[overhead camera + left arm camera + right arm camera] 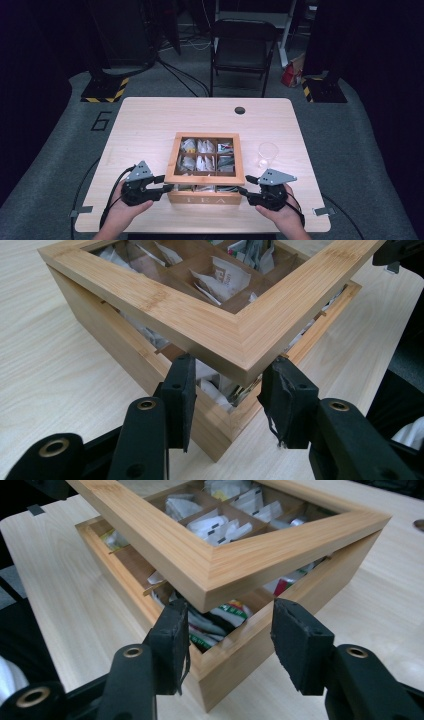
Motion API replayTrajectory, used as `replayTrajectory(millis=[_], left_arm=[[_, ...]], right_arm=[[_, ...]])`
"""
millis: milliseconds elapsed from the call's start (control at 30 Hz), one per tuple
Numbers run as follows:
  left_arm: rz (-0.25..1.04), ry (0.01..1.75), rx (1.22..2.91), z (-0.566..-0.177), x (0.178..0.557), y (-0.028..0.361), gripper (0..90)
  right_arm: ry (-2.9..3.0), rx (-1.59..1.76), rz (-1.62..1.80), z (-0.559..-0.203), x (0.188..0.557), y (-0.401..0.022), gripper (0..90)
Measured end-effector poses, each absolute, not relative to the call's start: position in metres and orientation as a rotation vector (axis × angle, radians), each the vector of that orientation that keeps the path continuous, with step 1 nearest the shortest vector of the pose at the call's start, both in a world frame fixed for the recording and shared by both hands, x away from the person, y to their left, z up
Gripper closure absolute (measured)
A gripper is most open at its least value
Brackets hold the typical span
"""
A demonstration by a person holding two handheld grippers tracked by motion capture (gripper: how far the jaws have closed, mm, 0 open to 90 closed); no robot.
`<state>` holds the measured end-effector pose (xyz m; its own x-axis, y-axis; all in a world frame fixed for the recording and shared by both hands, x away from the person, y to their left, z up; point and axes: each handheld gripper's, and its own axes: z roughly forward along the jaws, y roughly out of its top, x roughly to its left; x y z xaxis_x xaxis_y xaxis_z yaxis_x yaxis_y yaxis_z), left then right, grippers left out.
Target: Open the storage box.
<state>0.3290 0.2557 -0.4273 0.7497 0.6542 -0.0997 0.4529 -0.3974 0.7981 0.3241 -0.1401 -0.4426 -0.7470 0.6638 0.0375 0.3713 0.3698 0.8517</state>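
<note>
A bamboo tea box (205, 199) with "TEA" on its front stands near the table's front edge. Its window-framed lid (172, 155) is tilted up at the front, leaving a gap above the base (115, 350). Several tea bags (220, 525) fill the compartments. My left gripper (167, 188) is at the front left corner. In the left gripper view its jaws (232, 390) close on the lid's raised corner (240, 357). My right gripper (242, 191) is at the front right corner. There its jaws (230, 630) straddle the lid corner (210, 587), with one pad (295, 640) standing clear of the wood.
A clear glass cup (267, 152) stands on the table (145, 125) just right of the box. A round cable hole (240, 110) lies near the far edge. Beyond the table is a black folding chair (242, 50). Cables trail from both grippers over the front edge.
</note>
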Motion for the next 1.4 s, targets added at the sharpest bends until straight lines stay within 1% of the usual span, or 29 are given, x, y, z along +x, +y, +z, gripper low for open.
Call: replayTrajectory(millis=[333,433,733,900,967,1233,1400], left_arm=[[0.298,0.837,2.072,-0.416,0.335,0.254,57.8],[0.311,0.829,2.077,-0.411,0.337,0.255,57.7],[0.329,0.837,2.039,-0.403,0.342,0.257,57.7],[0.326,0.837,2.032,-0.4,0.345,0.258,57.6],[0.348,0.829,2.028,-0.398,0.345,0.258,56.0],[0.391,0.805,2.033,-0.389,0.348,0.257,56.0],[0.387,0.796,2.046,-0.385,0.35,0.258,56.1]], right_arm=[[2.296,0.85,1.329,-0.427,0.33,-0.138,47.5],[2.299,0.826,1.315,-0.422,0.332,-0.136,45.9],[2.289,0.796,1.333,-0.408,0.338,-0.134,45.1],[2.293,0.815,1.341,-0.404,0.341,-0.134,45.1],[2.292,0.811,1.342,-0.402,0.342,-0.135,45.3],[2.285,0.833,1.363,-0.393,0.346,-0.135,46.0],[2.292,0.822,1.342,-0.388,0.348,-0.134,45.8]])
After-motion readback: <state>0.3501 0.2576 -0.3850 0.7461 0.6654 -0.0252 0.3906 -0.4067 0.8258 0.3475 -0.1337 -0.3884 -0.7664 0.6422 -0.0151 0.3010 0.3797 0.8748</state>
